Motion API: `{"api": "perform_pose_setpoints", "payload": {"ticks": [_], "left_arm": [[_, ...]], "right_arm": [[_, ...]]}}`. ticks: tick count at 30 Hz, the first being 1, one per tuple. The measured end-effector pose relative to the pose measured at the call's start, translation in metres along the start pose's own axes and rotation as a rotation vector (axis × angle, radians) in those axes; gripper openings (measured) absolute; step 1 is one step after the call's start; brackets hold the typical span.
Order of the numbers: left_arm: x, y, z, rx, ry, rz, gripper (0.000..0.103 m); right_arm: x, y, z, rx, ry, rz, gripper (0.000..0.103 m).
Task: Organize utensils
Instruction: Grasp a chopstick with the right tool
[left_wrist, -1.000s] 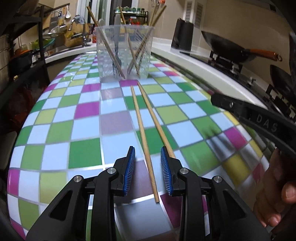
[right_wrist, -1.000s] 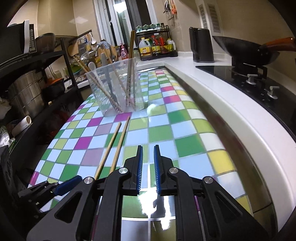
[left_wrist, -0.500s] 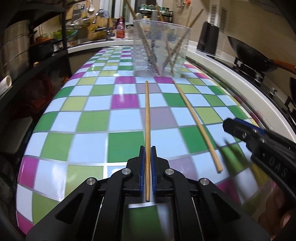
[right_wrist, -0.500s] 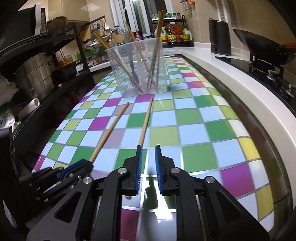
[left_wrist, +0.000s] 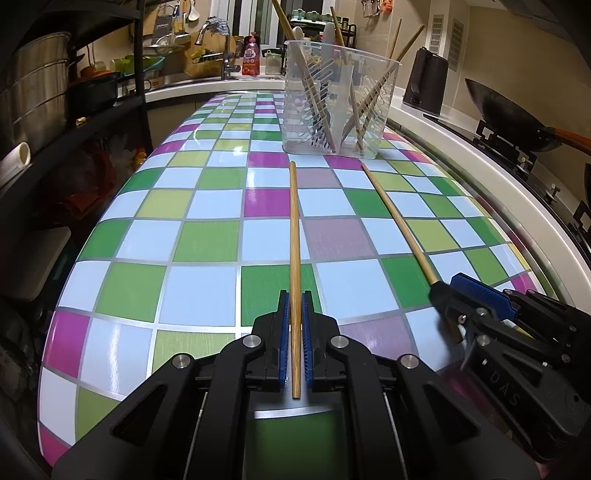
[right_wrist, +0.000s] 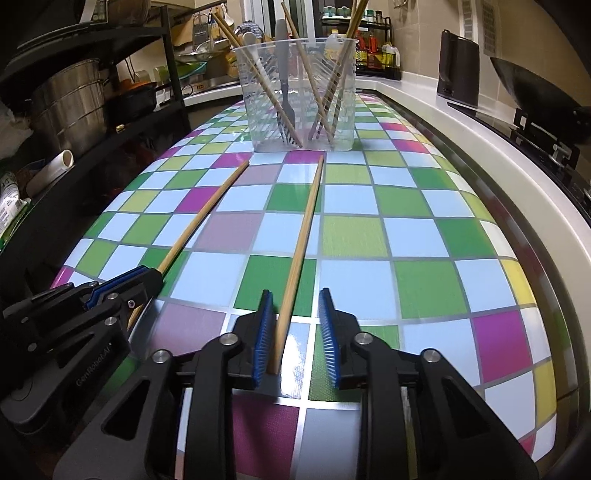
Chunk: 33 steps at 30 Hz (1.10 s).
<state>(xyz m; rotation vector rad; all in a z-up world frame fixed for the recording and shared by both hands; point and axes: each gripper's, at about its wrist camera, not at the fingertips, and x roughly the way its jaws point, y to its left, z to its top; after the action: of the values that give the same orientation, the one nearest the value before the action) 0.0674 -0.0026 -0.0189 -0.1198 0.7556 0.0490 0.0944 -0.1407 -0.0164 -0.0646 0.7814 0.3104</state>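
Observation:
Two wooden chopsticks lie on the checkered counter in front of a clear plastic utensil cup (left_wrist: 338, 103) holding several chopsticks and a fork. My left gripper (left_wrist: 294, 343) is shut on the near end of the left chopstick (left_wrist: 294, 236); it also shows in the right wrist view (right_wrist: 122, 284), with its chopstick (right_wrist: 207, 218). My right gripper (right_wrist: 295, 332) is open, its jaws either side of the near end of the right chopstick (right_wrist: 303, 236), which lies against the left pad. In the left wrist view the right gripper (left_wrist: 454, 291) sits at that chopstick's (left_wrist: 397, 218) end.
The cup (right_wrist: 297, 92) stands at the far middle of the counter. A white ledge (right_wrist: 491, 155) and a stove with a wok (left_wrist: 509, 114) run along the right. A black kettle (right_wrist: 458, 70) stands at the back right. Dark shelves with steel pots (right_wrist: 70, 107) are on the left.
My left gripper closed on the left chopstick. My right gripper opened and moved forward and down, so its jaws now straddle the right chopstick's near end.

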Motion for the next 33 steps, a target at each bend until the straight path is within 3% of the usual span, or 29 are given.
{"api": "perform_pose_setpoints", "payload": {"ticks": [2,11,13,17,20,31,33], "left_arm": [[0.0,0.0,0.0,-0.002,0.0,-0.001,0.007],[0.001,0.003,0.001,-0.009,-0.003,0.007,0.006],[0.001,0.005,0.0,-0.014,-0.004,0.012,0.006],[0.0,0.008,-0.001,-0.027,-0.008,0.016,0.007],[-0.001,0.007,-0.004,-0.015,-0.01,0.013,0.007],[-0.009,0.003,-0.015,0.017,-0.05,0.04,0.007],[-0.01,0.004,-0.016,0.011,-0.056,0.035,0.007]], "right_arm": [[0.0,-0.004,0.0,0.01,-0.001,-0.008,0.007],[-0.002,-0.025,0.0,0.074,-0.018,-0.095,0.007],[-0.003,-0.027,-0.001,0.082,-0.023,-0.107,0.008],[-0.006,-0.029,-0.007,0.094,-0.051,-0.121,0.021],[-0.01,-0.027,-0.014,0.091,-0.083,-0.14,0.022],[-0.011,-0.02,-0.018,0.062,-0.123,-0.152,0.019],[-0.011,-0.019,-0.019,0.056,-0.125,-0.147,0.014]]}}
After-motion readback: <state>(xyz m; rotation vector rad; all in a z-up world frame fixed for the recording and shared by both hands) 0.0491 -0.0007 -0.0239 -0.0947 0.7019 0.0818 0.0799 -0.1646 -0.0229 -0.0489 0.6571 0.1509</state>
